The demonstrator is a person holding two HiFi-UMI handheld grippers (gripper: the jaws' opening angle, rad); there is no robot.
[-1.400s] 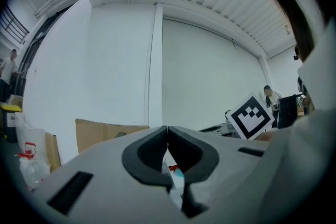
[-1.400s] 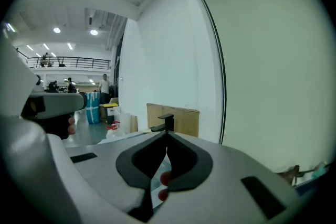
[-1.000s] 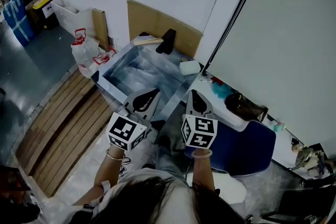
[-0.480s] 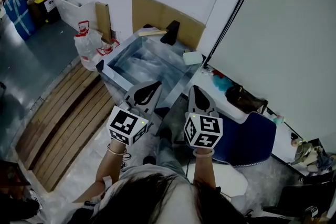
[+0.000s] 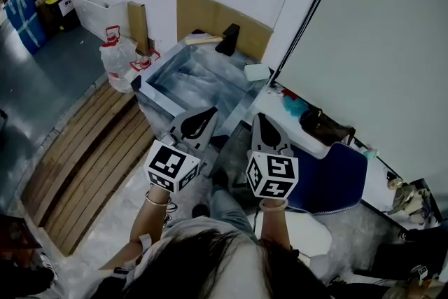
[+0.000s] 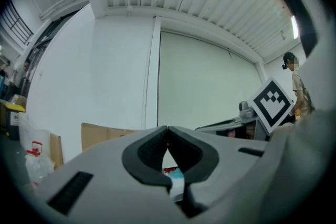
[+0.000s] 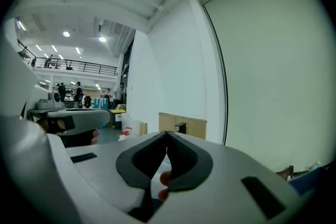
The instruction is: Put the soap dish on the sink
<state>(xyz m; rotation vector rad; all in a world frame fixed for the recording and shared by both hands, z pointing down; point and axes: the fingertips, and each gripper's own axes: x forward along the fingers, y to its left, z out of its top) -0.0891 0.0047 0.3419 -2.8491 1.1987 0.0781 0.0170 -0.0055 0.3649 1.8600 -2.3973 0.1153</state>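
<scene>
In the head view the steel sink [image 5: 162, 103] stands against the white wall, with a black faucet [image 5: 227, 40] at its back. A pale, rounded soap dish [image 5: 257, 71] rests at the sink's far right corner. My left gripper [image 5: 207, 113] hovers over the sink's near rim, shut, with nothing in it. My right gripper [image 5: 257, 118] is beside it, just right of the sink and well short of the dish, also shut and empty. The jaws meet in the left gripper view, left gripper [image 6: 167, 132], and in the right gripper view, right gripper [image 7: 167, 137].
A wooden pallet [image 5: 84, 164] lies on the floor to the left, with a plastic bag [image 5: 119, 61] near the sink's left end. Cardboard [image 5: 217, 19] leans behind the sink. To the right are a white table [image 5: 285, 124] with a dark bag [image 5: 323, 128] and a blue chair [image 5: 329, 182].
Both grippers stay shut and almost in the same place. The head view has shifted a little, so the sink sits slightly higher in the picture.
</scene>
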